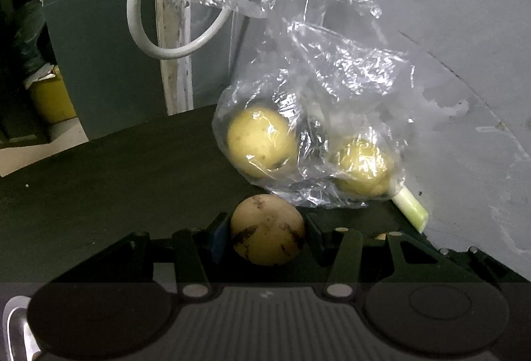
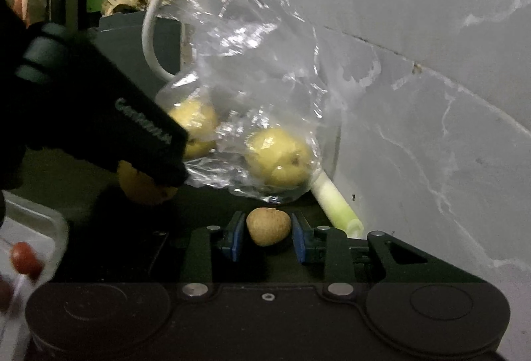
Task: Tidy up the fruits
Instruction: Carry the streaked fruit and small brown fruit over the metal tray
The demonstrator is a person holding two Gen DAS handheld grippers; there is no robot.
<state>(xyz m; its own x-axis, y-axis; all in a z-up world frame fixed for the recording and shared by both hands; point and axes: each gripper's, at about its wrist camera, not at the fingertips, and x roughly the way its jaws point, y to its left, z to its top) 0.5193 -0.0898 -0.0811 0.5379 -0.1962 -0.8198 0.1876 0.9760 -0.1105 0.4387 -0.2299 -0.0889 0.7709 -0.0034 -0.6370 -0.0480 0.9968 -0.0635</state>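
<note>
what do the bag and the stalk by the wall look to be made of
Bag: thin clear plastic film, glossy; it crinkles, glints, and the yellow fruit shows through. Stalk: plant matter, probably a leek or scallion stem; smooth, matte, white fading to pale green, with a cut end.

A blotchy yellow-brown fruit (image 1: pixel 267 229) sits between the left jaws, low on the dark surface (image 1: pixel 132 188). A smaller tan one (image 2: pixel 268 225) lies between the right jaws. Behind them, two yellow fruits (image 1: pixel 260 141) (image 1: pixel 363 166) rest inside a crumpled clear plastic bag (image 1: pixel 315 78), upright against the wall.
</note>
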